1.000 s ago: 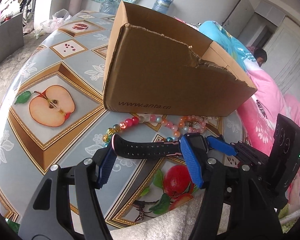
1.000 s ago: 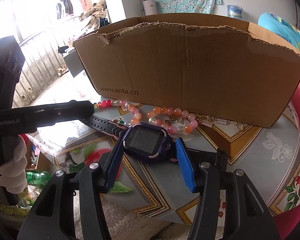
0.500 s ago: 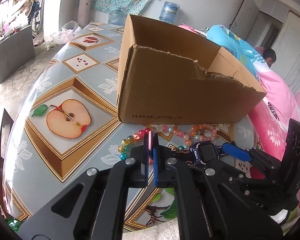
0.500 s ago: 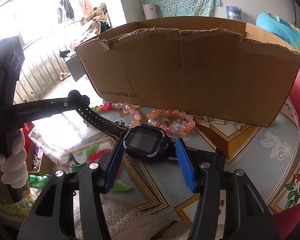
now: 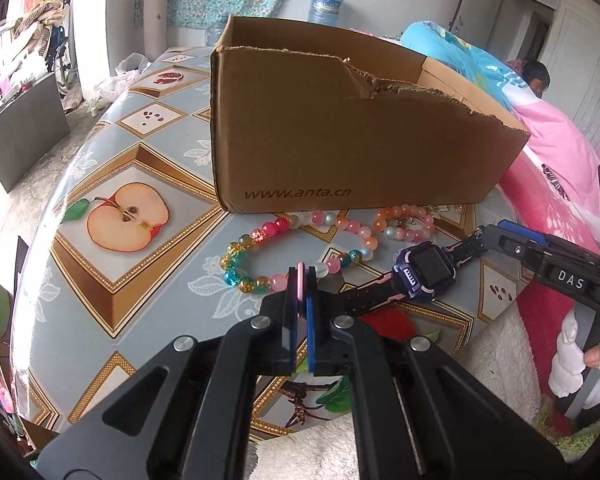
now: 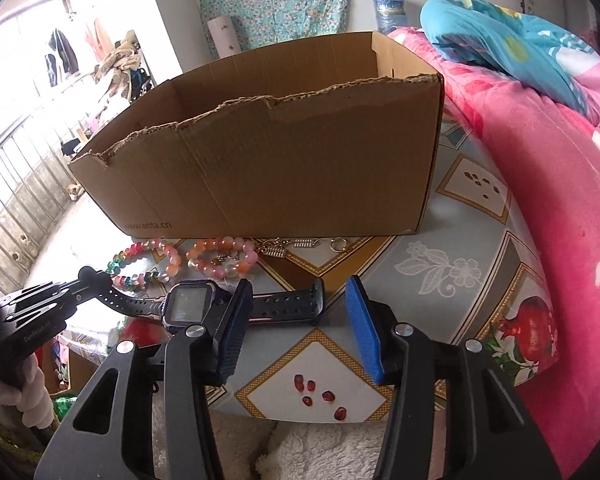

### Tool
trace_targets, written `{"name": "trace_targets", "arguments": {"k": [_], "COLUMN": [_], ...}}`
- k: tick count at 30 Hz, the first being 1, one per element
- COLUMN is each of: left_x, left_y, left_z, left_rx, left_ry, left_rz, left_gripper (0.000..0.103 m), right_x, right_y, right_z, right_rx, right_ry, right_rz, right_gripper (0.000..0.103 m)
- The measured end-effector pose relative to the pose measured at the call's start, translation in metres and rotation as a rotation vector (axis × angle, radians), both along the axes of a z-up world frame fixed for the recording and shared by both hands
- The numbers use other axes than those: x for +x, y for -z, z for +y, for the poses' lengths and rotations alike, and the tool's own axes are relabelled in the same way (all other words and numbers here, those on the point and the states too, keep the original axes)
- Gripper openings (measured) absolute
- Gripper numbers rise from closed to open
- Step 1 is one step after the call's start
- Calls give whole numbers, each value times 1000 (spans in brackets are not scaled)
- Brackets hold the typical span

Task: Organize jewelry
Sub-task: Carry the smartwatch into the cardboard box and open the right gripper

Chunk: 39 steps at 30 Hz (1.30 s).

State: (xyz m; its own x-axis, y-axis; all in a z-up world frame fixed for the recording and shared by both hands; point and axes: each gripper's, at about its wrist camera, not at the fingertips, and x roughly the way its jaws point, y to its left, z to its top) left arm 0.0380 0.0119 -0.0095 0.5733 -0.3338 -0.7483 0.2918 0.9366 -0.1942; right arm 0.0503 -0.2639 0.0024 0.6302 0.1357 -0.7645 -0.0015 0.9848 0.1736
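The purple watch with a black and pink strap (image 5: 422, 270) hangs just above the fruit-pattern tablecloth (image 5: 100, 304), in front of the brown cardboard box (image 5: 340, 132). The left gripper (image 5: 300, 300) is squeezed tight on one end of the strap. The right gripper (image 6: 296, 320) has its blue fingers (image 6: 360, 320) apart and closing, and the strap's other end pokes between them without being pinched. Colourful bead bracelets (image 5: 300, 248) lie on the cloth between the watch and the box.

Left gripper (image 5: 302, 296) clamped on watch (image 5: 422, 272) strap
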Motion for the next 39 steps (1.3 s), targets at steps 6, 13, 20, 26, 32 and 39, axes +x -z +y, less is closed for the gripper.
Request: {"name": "trace_targets", "arguments": {"k": [6, 13, 20, 26, 32, 39], "left_x": [1, -2, -15, -14, 22, 130], "left_y": [1, -5, -34, -82, -150, -156], "left_z": [-1, -4, -7, -3, 3, -21], "left_rx": [-4, -24, -77, -152, -175, -53], "left_ry": [3, 6, 49, 84, 105, 82], "left_rz": [-2, -29, -106, -178, -284, -172], "left_gripper": [3, 2, 2, 2, 2, 2], "right_x": [11, 8, -13, -23, 17, 143], "right_y": [13, 3, -24, -71, -137, -136], "right_z": [2, 1, 7, 9, 9, 3], "right_rx": [14, 10, 10, 9, -6, 14], "right_ry": [-24, -21, -43, -86, -149, -175], "right_rz": [55, 18, -48, -138, -244, -94], "right_gripper": [16, 7, 5, 5, 5, 5]}}
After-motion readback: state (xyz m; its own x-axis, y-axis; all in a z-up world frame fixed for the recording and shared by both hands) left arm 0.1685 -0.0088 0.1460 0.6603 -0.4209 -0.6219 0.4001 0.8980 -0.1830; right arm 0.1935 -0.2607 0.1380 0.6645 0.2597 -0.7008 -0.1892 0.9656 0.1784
